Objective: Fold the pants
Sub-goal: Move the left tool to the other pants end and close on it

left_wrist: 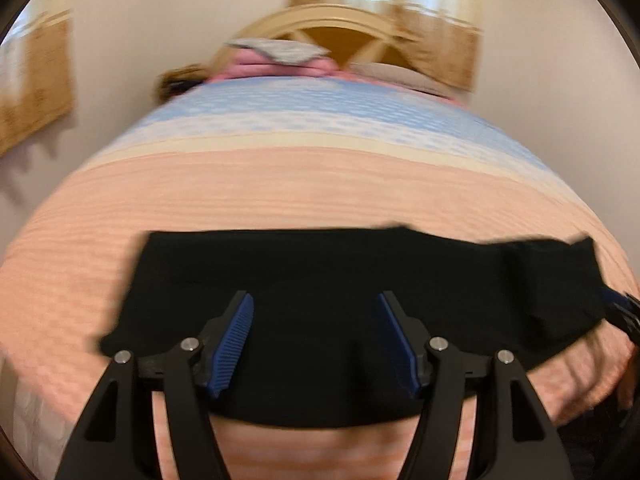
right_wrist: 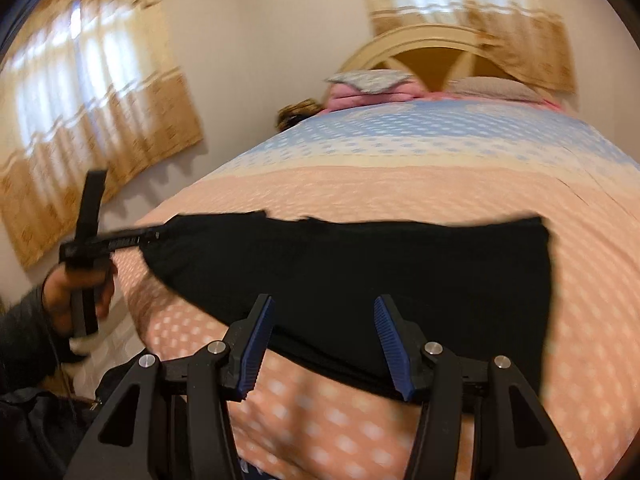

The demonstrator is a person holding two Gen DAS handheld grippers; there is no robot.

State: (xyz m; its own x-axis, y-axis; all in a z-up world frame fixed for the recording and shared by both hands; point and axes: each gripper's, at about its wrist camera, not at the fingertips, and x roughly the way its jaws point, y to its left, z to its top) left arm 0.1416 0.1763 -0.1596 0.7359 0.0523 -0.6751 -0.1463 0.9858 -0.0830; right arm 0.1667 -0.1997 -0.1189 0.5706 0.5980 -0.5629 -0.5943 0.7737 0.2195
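Note:
Black pants (left_wrist: 320,264) lie folded in a wide band across the peach part of the bedspread (left_wrist: 280,192). My left gripper (left_wrist: 316,296) hovers over their near half, open, with nothing pinched between its blue pads (left_wrist: 234,344). The right wrist view shows the same pants (right_wrist: 400,264), with my right gripper (right_wrist: 324,300) open above their near edge and nothing between its pads. There the left gripper (right_wrist: 154,234) sits at the pants' left end, held by a hand (right_wrist: 80,292). The right gripper (left_wrist: 624,312) shows at the far right, by the pants' right end.
The bed's near edge curves just below the pants (right_wrist: 320,420). Pink and grey pillows (left_wrist: 276,56) and a cream headboard (left_wrist: 344,24) are at the far end. Tan curtains (right_wrist: 80,120) hang on the left wall. A dark sleeve (right_wrist: 24,328) is at lower left.

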